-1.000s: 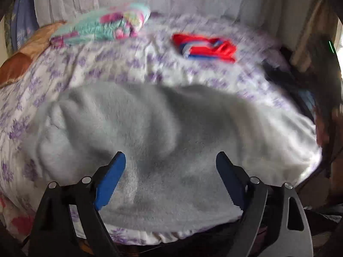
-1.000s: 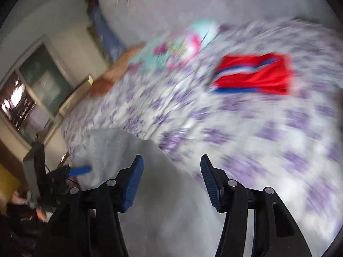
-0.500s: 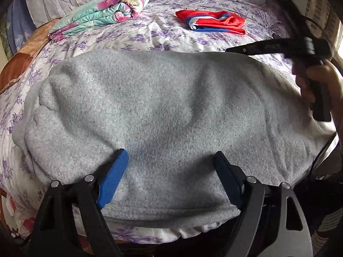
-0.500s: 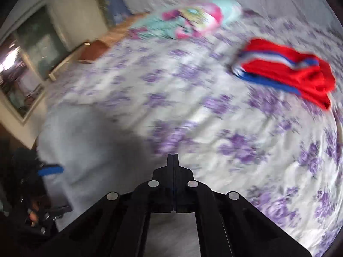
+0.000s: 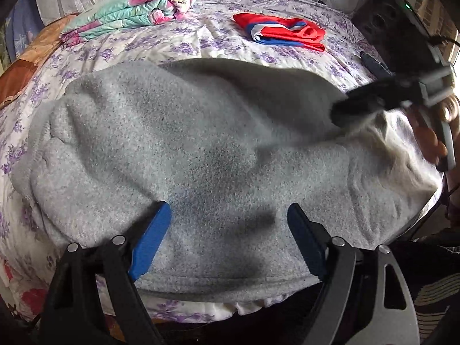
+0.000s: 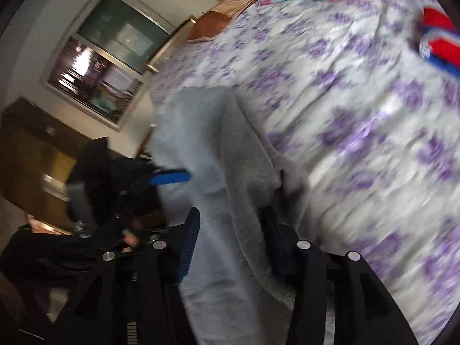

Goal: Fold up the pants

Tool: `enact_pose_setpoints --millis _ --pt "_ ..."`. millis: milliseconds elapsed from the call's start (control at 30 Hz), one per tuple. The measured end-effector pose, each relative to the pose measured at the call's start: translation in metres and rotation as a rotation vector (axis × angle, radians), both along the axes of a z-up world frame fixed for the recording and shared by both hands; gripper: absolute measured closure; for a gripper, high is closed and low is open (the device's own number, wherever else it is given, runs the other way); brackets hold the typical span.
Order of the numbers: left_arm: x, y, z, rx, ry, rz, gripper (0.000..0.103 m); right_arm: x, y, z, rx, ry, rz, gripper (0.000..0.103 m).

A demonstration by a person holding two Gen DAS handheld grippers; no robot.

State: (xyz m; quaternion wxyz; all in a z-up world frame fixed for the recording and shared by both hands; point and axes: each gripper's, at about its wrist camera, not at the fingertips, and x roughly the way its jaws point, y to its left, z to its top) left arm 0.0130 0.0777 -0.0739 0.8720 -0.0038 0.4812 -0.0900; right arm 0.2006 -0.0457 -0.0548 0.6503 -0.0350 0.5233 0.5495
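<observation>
The grey fleece pants [image 5: 201, 149] lie spread across the near part of the bed; they also show in the right wrist view [image 6: 207, 149]. My left gripper [image 5: 227, 230] is open, its blue pads over the near hem with cloth between them. My right gripper [image 6: 230, 230] is open and rolled on its side at the pants' right end, with a raised ridge of grey cloth between its pads. In the left wrist view it [image 5: 345, 109] is at the far right edge of the pants, with the cloth bunched there.
The bed has a purple-flowered sheet [image 5: 201, 43]. Folded red, white and blue shorts [image 5: 281, 31] lie behind the pants. A folded floral blanket [image 5: 135, 5] lies at the back left. A black device [image 5: 394, 28] lies at the right. A window [image 6: 109, 51] and wooden furniture stand beside the bed.
My right gripper was shut half a second ago and is now open, rolled sideways, down at the pants' right end. The cloth there has bunched up. My left gripper has hardly moved.
</observation>
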Motion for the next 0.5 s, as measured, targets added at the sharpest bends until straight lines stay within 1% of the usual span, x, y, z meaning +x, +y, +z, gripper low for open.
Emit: enact_pose_setpoints --millis 33,67,100,133,167,233,300,333,400,433,467,500 --pt "0.001 -0.002 0.000 0.003 0.003 -0.002 0.019 -0.004 -0.002 0.000 0.013 0.002 0.006 0.053" --pt "0.001 -0.003 -0.001 0.008 0.003 -0.005 0.018 -0.011 -0.001 0.002 0.025 -0.018 0.029 0.048" --pt "0.000 -0.005 -0.001 0.014 0.002 -0.006 0.018 -0.018 0.000 0.005 0.029 -0.051 0.053 0.043" --pt "0.000 -0.005 -0.001 0.014 0.001 -0.007 0.018 -0.031 0.002 0.010 0.032 -0.109 0.087 0.039" --pt "-0.001 -0.004 -0.001 0.009 0.000 -0.007 0.018 -0.040 0.004 0.013 0.036 -0.137 0.109 0.032" --pt "-0.001 -0.004 -0.001 0.004 0.001 -0.005 0.018 -0.035 0.008 0.014 0.042 -0.144 0.104 0.030" --pt "0.000 -0.005 -0.001 0.011 0.002 -0.004 0.017 -0.015 0.014 0.006 0.067 -0.071 0.067 0.030" --pt "0.000 -0.006 -0.001 0.013 0.002 -0.003 0.017 -0.002 0.017 0.001 0.102 -0.004 0.043 0.030" --pt "0.000 -0.007 -0.001 0.012 0.000 0.000 0.015 0.021 0.024 -0.008 0.152 0.061 -0.004 0.031" --pt "-0.001 -0.008 -0.002 0.014 -0.002 0.003 0.015 0.034 0.026 -0.011 0.174 0.083 -0.058 0.032" --pt "-0.001 -0.008 -0.002 0.015 -0.002 0.003 0.015 0.046 0.025 -0.014 0.188 0.089 -0.120 0.040" --pt "0.000 -0.007 -0.001 0.013 -0.001 0.005 0.015 0.058 0.023 -0.018 0.202 0.105 -0.183 0.059"
